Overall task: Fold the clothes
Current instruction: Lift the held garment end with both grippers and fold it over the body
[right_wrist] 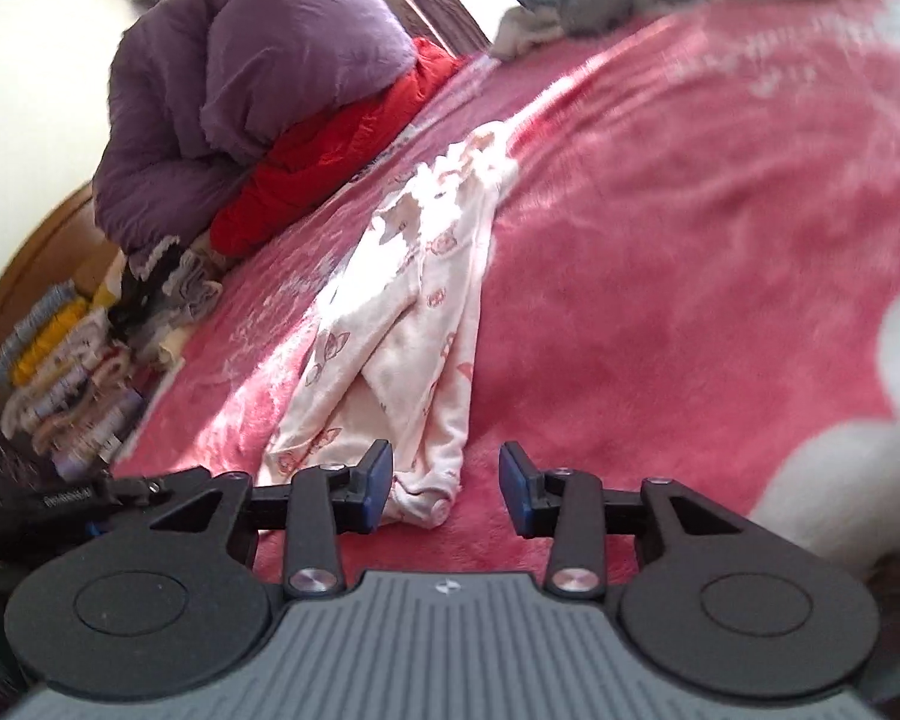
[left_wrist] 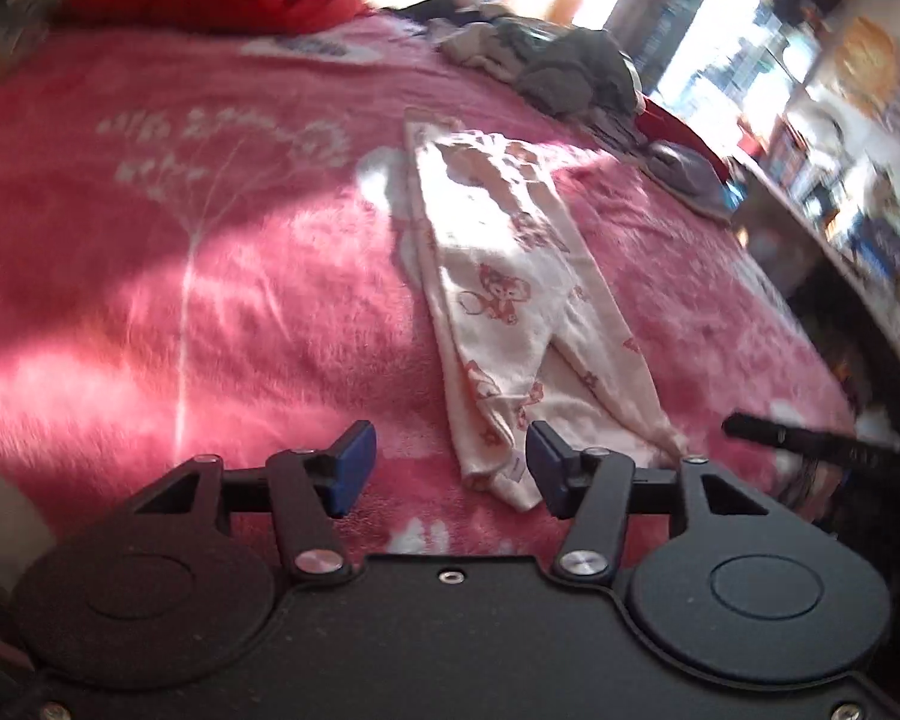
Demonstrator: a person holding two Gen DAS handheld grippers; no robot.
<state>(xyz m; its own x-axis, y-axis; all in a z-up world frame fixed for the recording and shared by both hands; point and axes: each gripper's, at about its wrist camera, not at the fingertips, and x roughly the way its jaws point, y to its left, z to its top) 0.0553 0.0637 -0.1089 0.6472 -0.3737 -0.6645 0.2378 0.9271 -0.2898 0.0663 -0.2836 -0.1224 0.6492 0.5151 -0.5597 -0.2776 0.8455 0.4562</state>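
A cream pair of printed children's trousers [left_wrist: 510, 300] lies folded lengthwise into a long narrow strip on a bed covered by a fuzzy pink blanket [left_wrist: 210, 276]. Sunlight falls across its far end. The left gripper [left_wrist: 450, 468] hovers over the near end of the strip, fingers [left_wrist: 354, 468] parted, nothing between them. The right gripper [right_wrist: 447, 483] hovers at the same end, blue fingers [right_wrist: 378, 486] also apart and holding nothing. Farther off sit a heap of grey clothes [left_wrist: 558, 60], a purple quilt [right_wrist: 240, 90] over a red one [right_wrist: 330, 156], and a stack of folded laundry [right_wrist: 72, 360].
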